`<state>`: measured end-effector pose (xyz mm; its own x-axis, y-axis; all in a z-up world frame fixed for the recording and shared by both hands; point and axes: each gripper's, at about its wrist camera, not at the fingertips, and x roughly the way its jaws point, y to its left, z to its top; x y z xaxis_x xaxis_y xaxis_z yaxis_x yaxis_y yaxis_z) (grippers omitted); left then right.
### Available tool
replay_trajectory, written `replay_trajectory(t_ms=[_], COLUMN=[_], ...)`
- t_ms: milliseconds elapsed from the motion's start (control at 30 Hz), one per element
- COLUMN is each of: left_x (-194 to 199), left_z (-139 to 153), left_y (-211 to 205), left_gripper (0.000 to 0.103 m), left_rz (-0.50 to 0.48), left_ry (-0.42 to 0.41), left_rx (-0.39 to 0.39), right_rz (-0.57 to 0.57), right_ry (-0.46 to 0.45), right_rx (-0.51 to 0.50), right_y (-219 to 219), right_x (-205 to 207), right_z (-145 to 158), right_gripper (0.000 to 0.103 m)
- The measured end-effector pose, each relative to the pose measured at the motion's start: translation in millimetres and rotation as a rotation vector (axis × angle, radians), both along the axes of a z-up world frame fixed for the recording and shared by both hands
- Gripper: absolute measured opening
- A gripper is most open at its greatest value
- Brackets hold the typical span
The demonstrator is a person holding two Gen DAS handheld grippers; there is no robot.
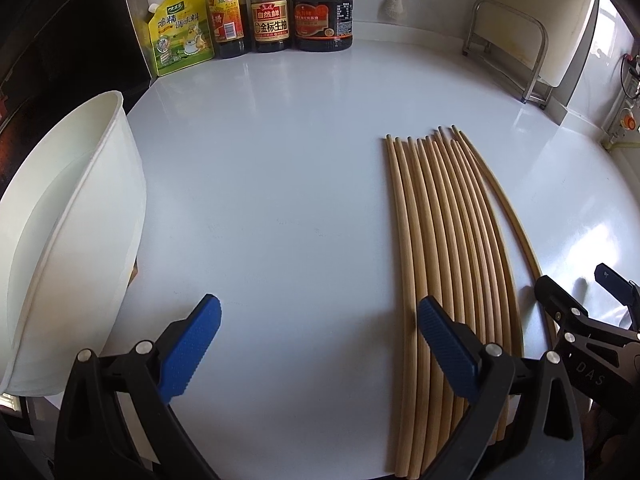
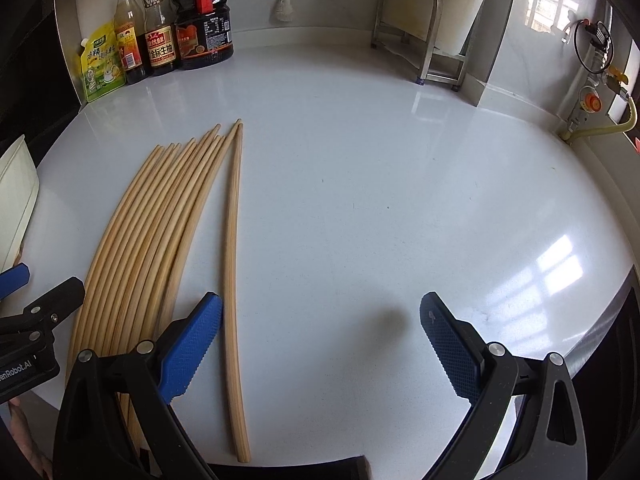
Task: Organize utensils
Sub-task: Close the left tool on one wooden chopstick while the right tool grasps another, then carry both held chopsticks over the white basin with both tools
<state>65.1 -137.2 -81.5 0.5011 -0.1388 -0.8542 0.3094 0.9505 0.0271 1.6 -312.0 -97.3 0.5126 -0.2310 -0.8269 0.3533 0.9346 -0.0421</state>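
- On the glossy white countertop (image 1: 280,160), a row of pale wooden chopsticks (image 1: 448,260) lay side by side, tips pointing toward the back wall; none had been lifted yet.
- Off to the right of that row, one stray wooden chopstick (image 2: 232,280) lay a little apart from the rest.
- At the left edge, the tall white plastic container (image 1: 72,220) stood near the counter's edge, well apart from the sticks; no chopstick showed inside it.
- Left gripper (image 1: 320,352), blue-padded, was spread wide and empty, its right finger above the near end of the row.
- Right gripper (image 2: 320,352) was spread wide too, gripping nothing, the stray stick just inside its left pad.
- Verdict: the job looked barely begun, with every stick left to gather, presumably into the container.
- Along the back, dark sauce bottles (image 1: 272,12) and a yellow seasoning pouch (image 1: 180,28) stood clear of the action.
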Motion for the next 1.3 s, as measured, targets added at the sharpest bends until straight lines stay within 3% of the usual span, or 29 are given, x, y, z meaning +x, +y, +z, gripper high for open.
replay_trajectory(t_ms=[467, 600, 700, 733, 767, 933, 967, 1033, 1100, 1300], left_x=[5, 12, 16, 16, 16, 12, 11, 8, 6, 7], left_z=[-6, -6, -6, -5, -5, 0, 1, 3, 3, 5], left_y=[-2, -3, -2, -3, -4, -9, -10, -12, -13, -8], left_gripper=[0.098, 0.097, 0.091, 0.087, 0.084, 0.053, 0.048, 0.022, 0.008, 0.008], left_rz=[0.012, 0.024, 0.02, 0.015, 0.01, -0.014, -0.021, -0.038, -0.054, -0.059], left_ry=[-0.004, 0.0, 0.006, 0.009, 0.012, 0.011, 0.01, 0.015, 0.03, 0.072], left_rx=[0.047, 0.028, 0.0, -0.009, -0.016, -0.025, -0.027, -0.033, -0.046, -0.098], right_rz=[0.032, 0.056, 0.076, 0.087, 0.098, 0.129, 0.14, 0.151, 0.157, 0.113], right_ry=[-0.019, -0.036, -0.05, -0.059, -0.068, -0.082, -0.083, -0.085, -0.082, -0.101], right_rx=[-0.024, -0.071, -0.085, -0.084, -0.077, -0.021, -0.015, -0.015, -0.019, 0.101], right_y=[6, 9, 12, 13, 14, 16, 18, 21, 23, 10], right_x=[6, 13, 19, 20, 21, 24, 24, 23, 23, 17], right_z=[1, 2, 2, 2, 2, 5, 6, 6, 6, 6], right_gripper=[0.094, 0.094, 0.092, 0.089, 0.08, 0.048, 0.038, 0.026, 0.006, 0.006])
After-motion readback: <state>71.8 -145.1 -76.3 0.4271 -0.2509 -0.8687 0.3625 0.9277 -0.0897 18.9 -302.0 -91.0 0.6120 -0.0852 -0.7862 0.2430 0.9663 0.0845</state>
